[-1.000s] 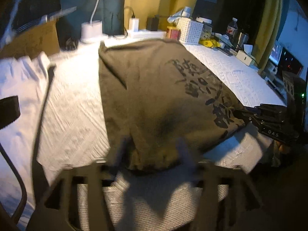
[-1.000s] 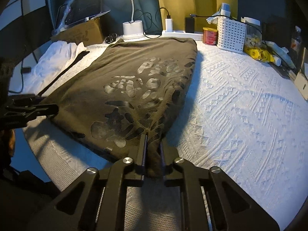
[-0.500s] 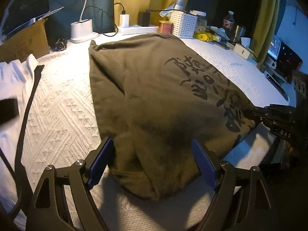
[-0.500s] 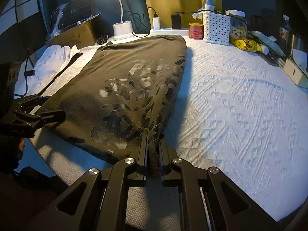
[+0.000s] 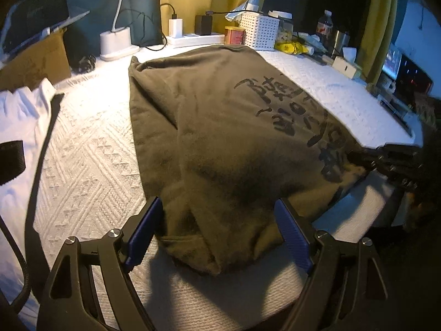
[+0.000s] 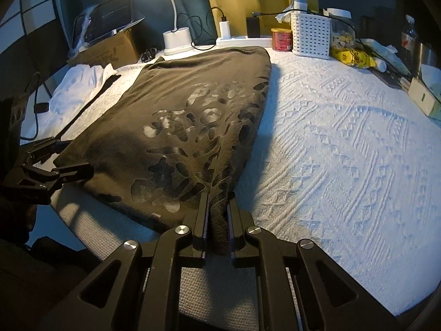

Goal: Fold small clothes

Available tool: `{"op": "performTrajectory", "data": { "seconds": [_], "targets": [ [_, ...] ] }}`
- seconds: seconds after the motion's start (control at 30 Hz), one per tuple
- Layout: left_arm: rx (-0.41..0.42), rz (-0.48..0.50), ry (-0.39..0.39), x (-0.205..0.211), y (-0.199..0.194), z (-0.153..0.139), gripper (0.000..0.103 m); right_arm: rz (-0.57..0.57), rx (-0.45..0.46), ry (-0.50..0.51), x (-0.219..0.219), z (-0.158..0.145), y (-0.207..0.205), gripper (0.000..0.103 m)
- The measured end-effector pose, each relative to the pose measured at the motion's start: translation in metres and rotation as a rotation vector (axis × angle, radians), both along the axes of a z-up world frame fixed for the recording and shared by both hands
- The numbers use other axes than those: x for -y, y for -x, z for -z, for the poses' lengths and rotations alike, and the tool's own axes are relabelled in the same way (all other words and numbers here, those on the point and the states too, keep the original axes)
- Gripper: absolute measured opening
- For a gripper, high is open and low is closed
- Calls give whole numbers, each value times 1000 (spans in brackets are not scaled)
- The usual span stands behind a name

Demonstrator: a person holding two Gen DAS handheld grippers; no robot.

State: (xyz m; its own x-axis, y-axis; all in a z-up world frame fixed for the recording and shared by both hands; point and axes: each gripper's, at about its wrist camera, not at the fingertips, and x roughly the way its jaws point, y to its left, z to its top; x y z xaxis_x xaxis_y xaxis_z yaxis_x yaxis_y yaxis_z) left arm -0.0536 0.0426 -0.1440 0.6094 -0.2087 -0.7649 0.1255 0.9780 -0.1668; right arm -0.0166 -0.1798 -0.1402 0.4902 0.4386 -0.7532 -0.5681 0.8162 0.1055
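An olive-brown shirt point(image 5: 220, 127) with a dark print lies folded lengthwise on the white textured cover point(image 5: 88, 149). My left gripper point(image 5: 219, 220) is open and wide; the shirt's near left corner lies between its blue pads point(image 5: 146, 229) without being pinched. In the right wrist view the same left gripper point(image 6: 77, 154) shows at the shirt's point(image 6: 176, 121) left edge. My right gripper point(image 6: 217, 212) is shut on the shirt's near right corner, the fabric bunched between its fingers. In the left wrist view the right gripper point(image 5: 366, 160) is a dark shape at the shirt's right end.
A white garment point(image 5: 19, 110) with a black strap point(image 5: 44, 143) lies to the left. Along the back stand a lamp base point(image 6: 177, 40), power strip point(image 6: 242, 40), red can point(image 6: 281, 38), white basket point(image 6: 311, 34) and cardboard box point(image 6: 110, 48). The cover's front edge point(image 6: 220, 289) runs just under the grippers.
The left gripper's jaws have spread wider around the shirt's near corner, and its blurred view has steadied. The right gripper has stayed shut on its corner.
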Motion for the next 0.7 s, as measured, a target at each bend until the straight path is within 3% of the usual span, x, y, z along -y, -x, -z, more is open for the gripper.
{"op": "performTrajectory", "data": {
  "seconds": [0.1, 0.13, 0.17, 0.23, 0.7],
  "targets": [
    [8, -24, 15, -4, -7, -9, 83, -5, -29, -7, 2, -2, -6, 21],
    [11, -33, 10, -4, -9, -12, 83, -7, -28, -16, 3, -3, -8, 29],
    [17, -41, 9, -5, -13, -15, 83, -9, -23, -22, 4, -4, -9, 45],
    [27, -48, 11, -7, -19, -20, 83, -7, -23, -30, 6, -6, -14, 68],
    [10, -87, 7, -21, -76, -26, 83, 12, -6, -43, 2, -20, -73, 71]
  ]
}}
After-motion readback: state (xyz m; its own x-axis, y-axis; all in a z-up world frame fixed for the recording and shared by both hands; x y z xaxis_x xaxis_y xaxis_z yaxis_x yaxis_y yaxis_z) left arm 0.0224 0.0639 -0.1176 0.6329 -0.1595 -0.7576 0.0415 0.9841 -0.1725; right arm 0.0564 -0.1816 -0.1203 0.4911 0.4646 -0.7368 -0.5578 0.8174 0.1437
